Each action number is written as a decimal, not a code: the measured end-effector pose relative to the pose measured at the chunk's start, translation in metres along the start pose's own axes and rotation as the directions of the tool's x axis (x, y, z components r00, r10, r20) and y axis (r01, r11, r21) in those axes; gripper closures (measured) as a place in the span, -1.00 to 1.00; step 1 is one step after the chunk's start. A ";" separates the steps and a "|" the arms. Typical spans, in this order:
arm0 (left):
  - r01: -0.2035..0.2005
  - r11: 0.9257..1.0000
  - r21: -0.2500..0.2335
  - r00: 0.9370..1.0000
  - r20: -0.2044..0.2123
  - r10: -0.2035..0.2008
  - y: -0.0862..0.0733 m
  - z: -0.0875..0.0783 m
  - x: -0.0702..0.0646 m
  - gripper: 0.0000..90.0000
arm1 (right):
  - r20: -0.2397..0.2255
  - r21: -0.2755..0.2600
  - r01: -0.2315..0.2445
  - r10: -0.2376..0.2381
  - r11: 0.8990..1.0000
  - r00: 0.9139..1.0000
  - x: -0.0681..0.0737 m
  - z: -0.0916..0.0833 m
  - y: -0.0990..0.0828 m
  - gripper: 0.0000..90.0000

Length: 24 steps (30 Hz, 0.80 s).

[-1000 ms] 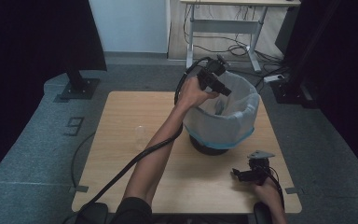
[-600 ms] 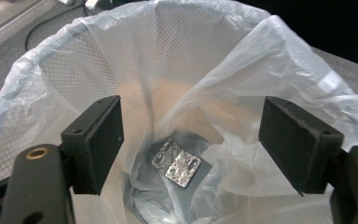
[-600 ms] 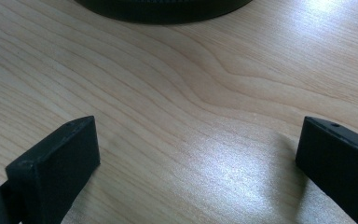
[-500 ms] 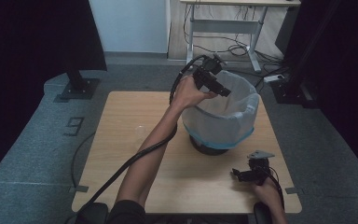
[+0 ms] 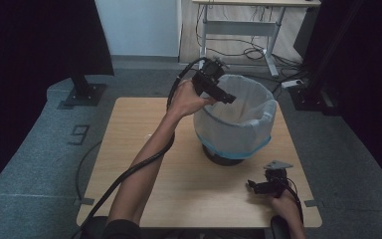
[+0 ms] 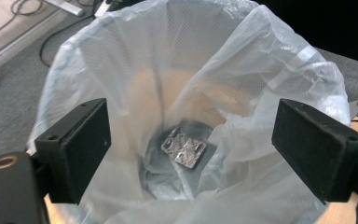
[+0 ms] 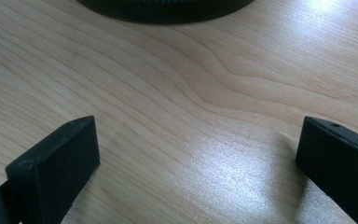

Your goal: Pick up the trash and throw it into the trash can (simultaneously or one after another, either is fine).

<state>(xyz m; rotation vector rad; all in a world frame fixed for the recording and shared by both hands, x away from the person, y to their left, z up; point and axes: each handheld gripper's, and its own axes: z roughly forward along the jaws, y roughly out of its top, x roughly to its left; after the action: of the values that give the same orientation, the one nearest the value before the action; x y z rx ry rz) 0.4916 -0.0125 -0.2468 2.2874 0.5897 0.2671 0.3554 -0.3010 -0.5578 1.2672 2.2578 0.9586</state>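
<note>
Lying below open tongs [image 6: 189, 154] — blister pack [image 6: 184, 147]

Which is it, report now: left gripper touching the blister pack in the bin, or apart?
Apart. In the left gripper view the left gripper stands open, blister pack far below.

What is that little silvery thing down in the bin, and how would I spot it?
On the wooden table stands a round bin lined with a thin white plastic bag. Look straight down into it, as the left gripper view does: at the very bottom lies a small flat silver blister pack. Its shiny, bumpy foil stands out against the smooth, pale, crinkled bag around it.
</note>
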 end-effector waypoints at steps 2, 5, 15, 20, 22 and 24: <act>0.006 1.000 -0.006 1.000 -0.007 -0.006 -0.004 -0.006 0.002 -0.77 | 0.000 0.000 0.000 0.000 1.000 1.000 0.000 0.000 0.000 -1.00; 0.012 1.000 -0.011 1.000 -0.014 -0.012 -0.009 -0.014 0.004 -0.84 | 0.000 0.000 0.000 0.000 1.000 1.000 0.000 0.000 0.000 -1.00; 0.029 0.999 -0.026 0.999 -0.043 -0.031 -0.032 -0.034 0.014 -0.98 | 0.000 0.001 0.001 -0.001 1.000 1.000 0.000 0.000 0.000 -1.00; 0.050 0.998 -0.040 0.997 -0.055 -0.052 -0.045 -0.042 0.020 -1.00 | 0.000 0.001 0.000 0.000 1.000 1.000 0.000 0.000 0.000 -1.00; 0.058 0.997 -0.046 0.996 -0.060 -0.060 -0.050 -0.045 0.022 -1.00 | 0.000 0.001 0.001 -0.001 1.000 1.000 0.000 0.000 0.000 -1.00; 0.060 0.997 -0.048 0.996 -0.065 -0.063 -0.053 -0.047 0.023 -1.00 | 0.000 0.001 0.001 -0.001 1.000 1.000 0.000 0.000 0.000 -1.00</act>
<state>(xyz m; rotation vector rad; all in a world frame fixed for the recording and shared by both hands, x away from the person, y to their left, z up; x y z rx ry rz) 0.4770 0.0601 -0.2518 2.2188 0.6801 0.3242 0.3553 -0.3011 -0.5577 1.2669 2.2591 0.9577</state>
